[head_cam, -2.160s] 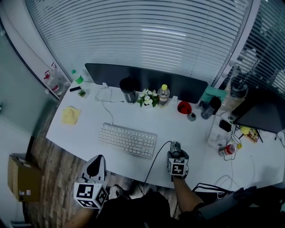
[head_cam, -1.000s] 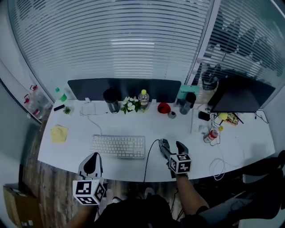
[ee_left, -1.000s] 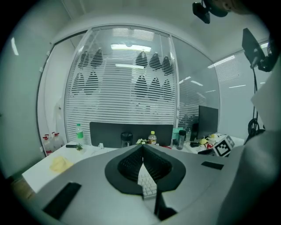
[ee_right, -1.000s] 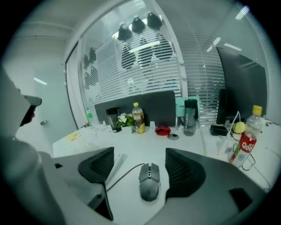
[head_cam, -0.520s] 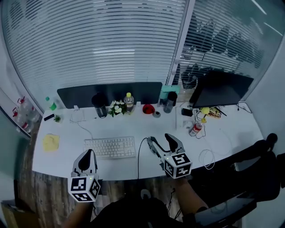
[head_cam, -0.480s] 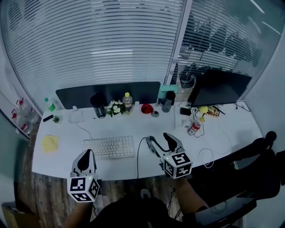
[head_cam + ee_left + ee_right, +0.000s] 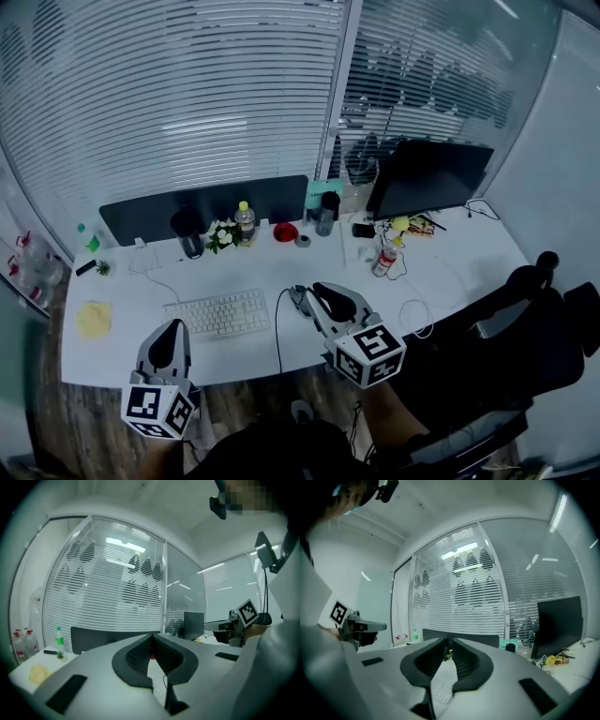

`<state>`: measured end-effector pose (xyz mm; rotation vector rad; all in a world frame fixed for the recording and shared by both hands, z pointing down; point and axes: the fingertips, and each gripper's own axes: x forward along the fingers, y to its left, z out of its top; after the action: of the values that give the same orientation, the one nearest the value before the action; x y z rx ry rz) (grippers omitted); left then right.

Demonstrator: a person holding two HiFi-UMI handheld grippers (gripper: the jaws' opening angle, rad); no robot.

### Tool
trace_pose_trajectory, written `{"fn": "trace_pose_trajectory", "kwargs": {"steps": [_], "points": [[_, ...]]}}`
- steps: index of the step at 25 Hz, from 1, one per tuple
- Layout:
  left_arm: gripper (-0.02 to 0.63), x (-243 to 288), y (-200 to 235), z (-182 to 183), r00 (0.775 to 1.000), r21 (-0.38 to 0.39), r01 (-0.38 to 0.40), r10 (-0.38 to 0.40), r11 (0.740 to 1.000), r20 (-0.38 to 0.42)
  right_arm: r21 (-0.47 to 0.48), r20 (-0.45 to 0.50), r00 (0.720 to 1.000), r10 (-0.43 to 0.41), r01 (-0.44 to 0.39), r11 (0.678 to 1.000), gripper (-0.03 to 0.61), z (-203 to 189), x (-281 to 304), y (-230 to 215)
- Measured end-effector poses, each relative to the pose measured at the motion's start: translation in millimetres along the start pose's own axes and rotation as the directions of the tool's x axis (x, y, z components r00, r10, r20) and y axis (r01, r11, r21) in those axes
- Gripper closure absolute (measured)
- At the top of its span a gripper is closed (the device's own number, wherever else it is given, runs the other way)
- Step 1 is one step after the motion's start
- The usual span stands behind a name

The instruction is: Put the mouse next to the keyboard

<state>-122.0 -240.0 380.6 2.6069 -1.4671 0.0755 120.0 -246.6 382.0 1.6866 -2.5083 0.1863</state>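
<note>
The white keyboard (image 7: 216, 314) lies on the white desk (image 7: 122, 347), left of centre. A black mouse cable (image 7: 277, 330) runs from the desk's front edge up to a spot just right of the keyboard, where my right gripper (image 7: 317, 298) hides the mouse itself. That gripper hovers above the desk; its jaws are closing, with a slim gap and nothing between them. In the right gripper view (image 7: 446, 654) the keyboard (image 7: 440, 691) shows through the gap. My left gripper (image 7: 169, 337) hangs at the desk's front edge, jaws together and empty, as the left gripper view (image 7: 151, 644) also shows.
Along the back of the desk stand a black cup (image 7: 187, 225), flowers (image 7: 223, 234), a bottle (image 7: 246, 220), a red bowl (image 7: 286, 232) and a dark tumbler (image 7: 328, 211). A monitor (image 7: 427, 178) and a red can (image 7: 382, 261) are at right, a yellow cloth (image 7: 94, 319) at left.
The right gripper's jaws stood wide apart above the spot beside the keyboard and have since narrowed to a slim gap. The head view has swung right. The left gripper stays put.
</note>
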Motion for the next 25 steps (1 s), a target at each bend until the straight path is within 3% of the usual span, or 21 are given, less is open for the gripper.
{"fn": "trace_pose_trajectory", "kwargs": {"steps": [3,7,14,25], "points": [[0.584,-9,-2,20,0.999,0.042,-0.018,0.017,0.999,0.028,-0.053,0.012,1.0,-0.016,0.016,0.998,0.566,8,-8,9],[0.584,-12,3,25,0.998,0.097,-0.057,0.054,0.994,0.037,-0.026,0.028,0.999,-0.042,0.043,0.999,0.577,19,-16,14],[0.584,-11,1,23,1.0,0.034,-0.002,0.001,0.999,0.017,-0.027,0.033,0.998,-0.058,0.059,0.998,0.58,28,-17,17],[0.584,-1,-1,25,1.0,0.064,-0.014,0.013,0.998,0.016,-0.016,0.046,0.996,-0.073,0.074,0.997,0.58,34,-11,8]]}}
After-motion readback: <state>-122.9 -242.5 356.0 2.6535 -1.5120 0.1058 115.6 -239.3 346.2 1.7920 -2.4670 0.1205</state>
